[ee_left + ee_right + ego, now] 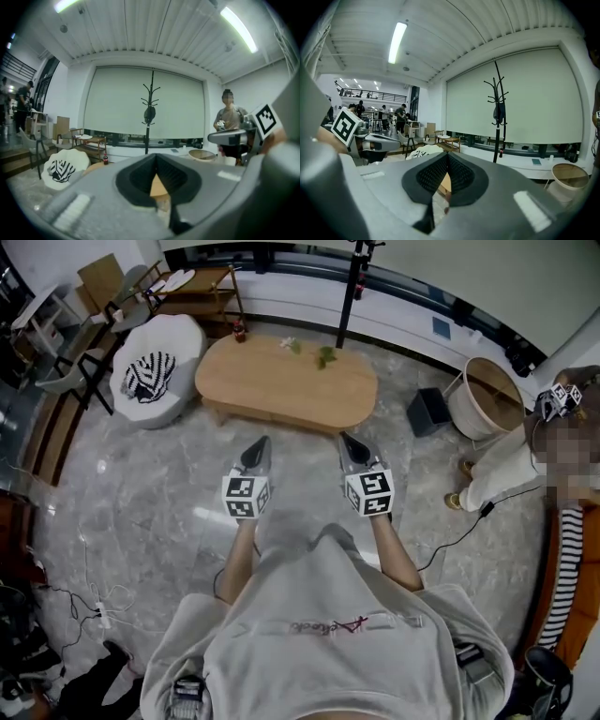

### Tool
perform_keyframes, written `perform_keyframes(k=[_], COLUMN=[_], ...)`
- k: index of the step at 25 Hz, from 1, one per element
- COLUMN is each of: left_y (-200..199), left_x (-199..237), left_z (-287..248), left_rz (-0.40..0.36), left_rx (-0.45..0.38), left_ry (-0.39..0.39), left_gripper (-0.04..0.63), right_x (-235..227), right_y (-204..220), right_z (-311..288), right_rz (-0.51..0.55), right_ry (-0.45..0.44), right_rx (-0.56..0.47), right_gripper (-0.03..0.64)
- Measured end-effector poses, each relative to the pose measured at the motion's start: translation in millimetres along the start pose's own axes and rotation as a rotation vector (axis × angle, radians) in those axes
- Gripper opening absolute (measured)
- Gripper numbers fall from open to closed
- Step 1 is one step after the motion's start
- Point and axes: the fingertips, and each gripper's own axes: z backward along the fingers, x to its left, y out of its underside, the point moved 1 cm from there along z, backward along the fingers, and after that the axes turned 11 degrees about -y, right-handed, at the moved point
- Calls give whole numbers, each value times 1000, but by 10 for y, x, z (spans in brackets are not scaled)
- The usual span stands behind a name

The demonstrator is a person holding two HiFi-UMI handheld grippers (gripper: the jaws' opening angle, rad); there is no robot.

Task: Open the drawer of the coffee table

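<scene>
Held out ahead of the person's grey shirt [328, 615], the left gripper [262, 446] and right gripper [349, 442] both had their fingers clenched on nothing. The oval wooden coffee table [286, 381] stood well ahead across the marble floor [141, 493], with its drawer out of sight. By my reading, the approach, grasp and pull all remained.
</scene>
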Motion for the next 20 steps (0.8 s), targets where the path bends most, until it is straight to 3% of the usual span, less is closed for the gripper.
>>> perform_keyframes(k=[11, 20], left_y=[160, -37], left_x=[59, 264], left_z=[-289, -949], left_rz=[13, -5], left_rx=[36, 27], left_ry=[-2, -22], left_gripper=[2, 2], right_x=[-209, -692], right_y=[131, 42], right_z=[-261, -814], right_rz=[-21, -28], right_ry=[-3, -20], right_rx=[17, 4], right_gripper=[4, 3])
